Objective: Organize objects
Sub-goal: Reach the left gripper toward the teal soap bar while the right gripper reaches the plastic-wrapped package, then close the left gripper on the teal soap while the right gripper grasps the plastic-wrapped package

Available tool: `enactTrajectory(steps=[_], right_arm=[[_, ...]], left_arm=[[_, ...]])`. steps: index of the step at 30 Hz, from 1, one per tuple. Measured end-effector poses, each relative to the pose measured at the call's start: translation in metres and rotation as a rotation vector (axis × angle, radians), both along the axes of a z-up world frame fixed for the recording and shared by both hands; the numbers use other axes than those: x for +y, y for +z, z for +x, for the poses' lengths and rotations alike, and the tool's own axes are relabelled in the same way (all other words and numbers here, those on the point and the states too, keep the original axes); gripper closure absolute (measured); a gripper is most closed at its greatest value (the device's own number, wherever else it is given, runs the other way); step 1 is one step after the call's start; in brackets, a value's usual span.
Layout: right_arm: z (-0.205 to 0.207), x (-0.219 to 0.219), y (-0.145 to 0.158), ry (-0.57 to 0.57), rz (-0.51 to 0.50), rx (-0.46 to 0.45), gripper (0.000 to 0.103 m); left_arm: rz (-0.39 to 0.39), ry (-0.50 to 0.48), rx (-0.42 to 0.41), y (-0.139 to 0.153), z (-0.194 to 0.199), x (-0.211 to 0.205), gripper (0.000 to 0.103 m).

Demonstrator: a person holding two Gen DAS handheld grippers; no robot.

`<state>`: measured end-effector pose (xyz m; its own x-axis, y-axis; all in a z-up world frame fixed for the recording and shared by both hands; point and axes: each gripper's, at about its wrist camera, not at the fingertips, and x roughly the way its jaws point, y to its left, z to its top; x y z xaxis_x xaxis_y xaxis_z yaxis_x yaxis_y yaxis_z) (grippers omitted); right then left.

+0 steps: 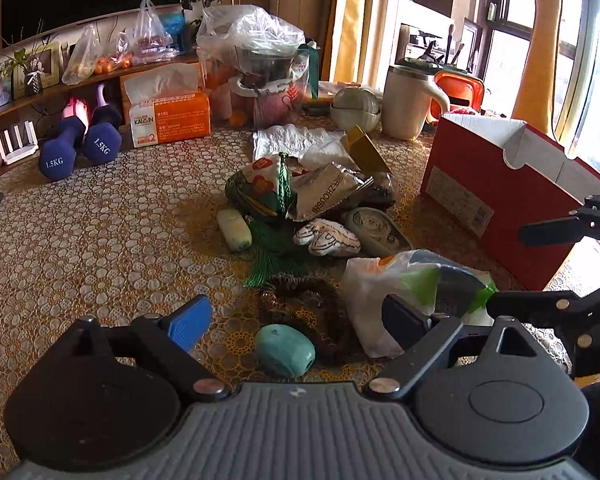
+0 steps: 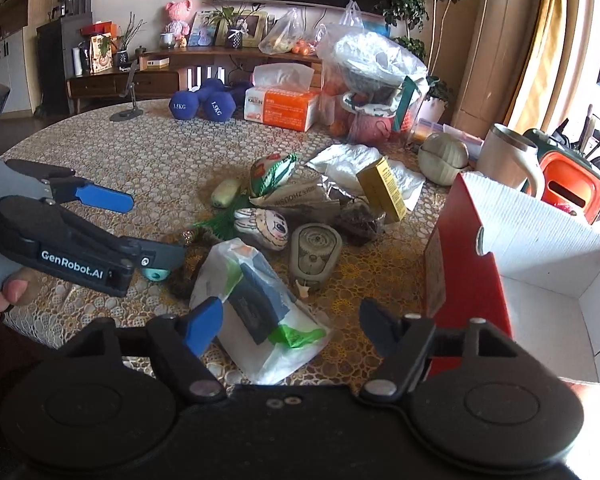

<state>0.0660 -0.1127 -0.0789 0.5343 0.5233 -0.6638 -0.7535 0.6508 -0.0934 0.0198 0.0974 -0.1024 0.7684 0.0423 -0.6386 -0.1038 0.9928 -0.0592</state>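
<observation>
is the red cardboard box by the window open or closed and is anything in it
Open: the red box has no lid on, and its white interior looks empty, though the near corner is out of view.

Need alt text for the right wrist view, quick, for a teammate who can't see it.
The right gripper, jaws open, hangs over a white plastic bag on a cluttered patterned table. An open red box stands at right; the left gripper reaches in from the left.

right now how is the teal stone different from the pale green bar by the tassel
The teal stone is a deeper blue-green, chunky and barrel-shaped with a hole in its end; the pale green bar is lighter, longer and flatter. The stone lies between the left gripper's open jaws; the bar lies farther off, untouched. Both rest on the table.
</observation>
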Motion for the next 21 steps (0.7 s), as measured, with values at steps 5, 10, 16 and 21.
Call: enactTrajectory(steps=[5, 10, 16, 21], right_arm=[[0.011, 0.005, -0.013, 0.020, -0.011, 0.048, 0.043], [0.020, 0.012, -0.023, 0.033, -0.016, 0.089, 0.053], [0.024, 0.015, -0.026, 0.036, -0.015, 0.104, 0.073], [0.020, 0.018, -0.025, 0.039, -0.021, 0.099, 0.084]], left_arm=[[0.005, -0.012, 0.030, -0.013, 0.003, 0.003, 0.022], [0.000, -0.031, 0.038, -0.021, 0.006, 0.003, 0.027], [-0.036, -0.042, 0.058, -0.026, 0.007, 0.006, 0.049], [-0.064, -0.051, 0.062, -0.026, 0.007, 0.007, 0.068]])
